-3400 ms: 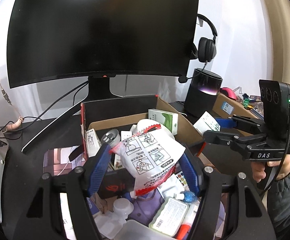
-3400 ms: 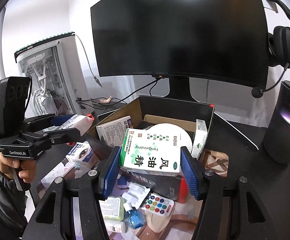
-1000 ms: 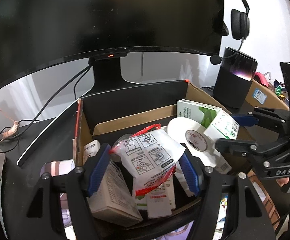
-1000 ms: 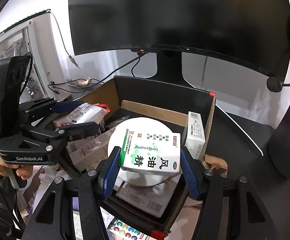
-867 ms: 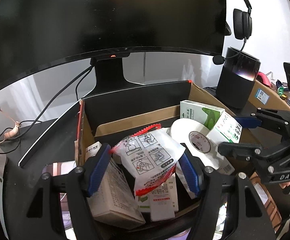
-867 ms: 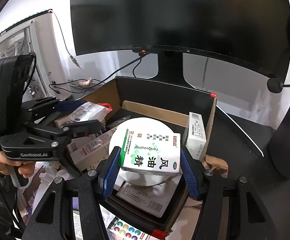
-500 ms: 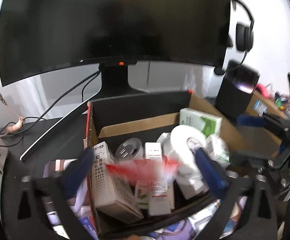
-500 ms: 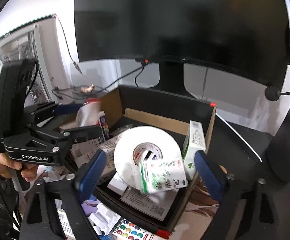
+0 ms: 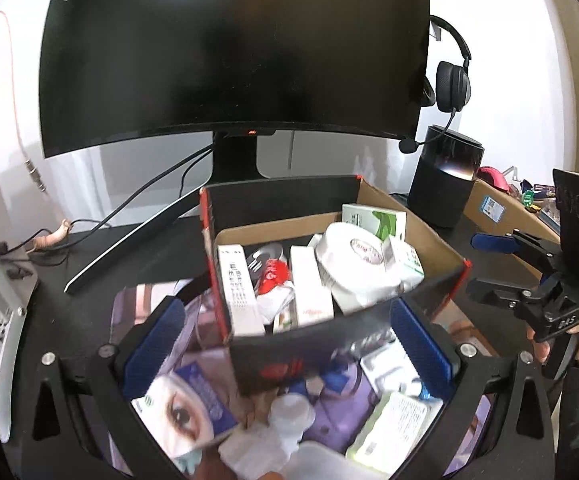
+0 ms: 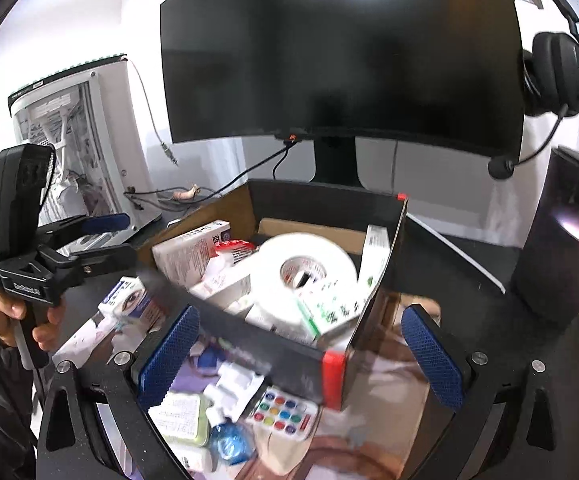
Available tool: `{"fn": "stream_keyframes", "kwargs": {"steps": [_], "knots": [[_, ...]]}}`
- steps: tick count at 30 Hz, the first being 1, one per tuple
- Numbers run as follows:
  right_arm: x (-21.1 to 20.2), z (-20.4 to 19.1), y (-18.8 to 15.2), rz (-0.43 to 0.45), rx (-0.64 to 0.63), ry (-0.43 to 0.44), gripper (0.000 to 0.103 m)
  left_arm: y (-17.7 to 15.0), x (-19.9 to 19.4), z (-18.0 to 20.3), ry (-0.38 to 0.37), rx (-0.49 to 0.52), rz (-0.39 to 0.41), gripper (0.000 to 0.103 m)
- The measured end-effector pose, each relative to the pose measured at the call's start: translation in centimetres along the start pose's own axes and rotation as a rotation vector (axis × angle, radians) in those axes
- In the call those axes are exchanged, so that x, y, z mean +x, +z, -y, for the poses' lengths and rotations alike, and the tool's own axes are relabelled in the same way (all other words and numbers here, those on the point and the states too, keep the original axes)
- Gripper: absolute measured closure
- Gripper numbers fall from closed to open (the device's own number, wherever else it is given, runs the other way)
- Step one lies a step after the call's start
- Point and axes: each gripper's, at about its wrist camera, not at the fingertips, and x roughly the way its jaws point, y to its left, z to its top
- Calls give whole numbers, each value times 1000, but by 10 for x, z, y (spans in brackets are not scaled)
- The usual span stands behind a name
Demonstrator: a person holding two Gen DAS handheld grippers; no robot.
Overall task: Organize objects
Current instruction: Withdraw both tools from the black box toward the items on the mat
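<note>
1. Left claw: released, jaws just spread wide, nothing gripped; it stood over the near wall of the cardboard box.
2. Right claw: likewise released, jaws just widened, nothing gripped, at the box's near corner.
3. Red-and-white pouch: lay inside the box, left of centre, between upright cartons.
4. Green-and-white carton: lay tilted in the box against the white tape roll.
5. Loose stock on the bench, near the box: eye-print carton, white bottle, paint palette.
6. Far side: dark monitor, headset.
</note>
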Motion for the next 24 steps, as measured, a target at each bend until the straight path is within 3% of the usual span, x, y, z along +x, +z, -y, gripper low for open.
{"fn": "stream_keyframes", "kwargs": {"steps": [24], "knots": [[2, -62, -75, -165, -124, 37, 0, -72, -33, 2, 3, -52, -36, 0]]}}
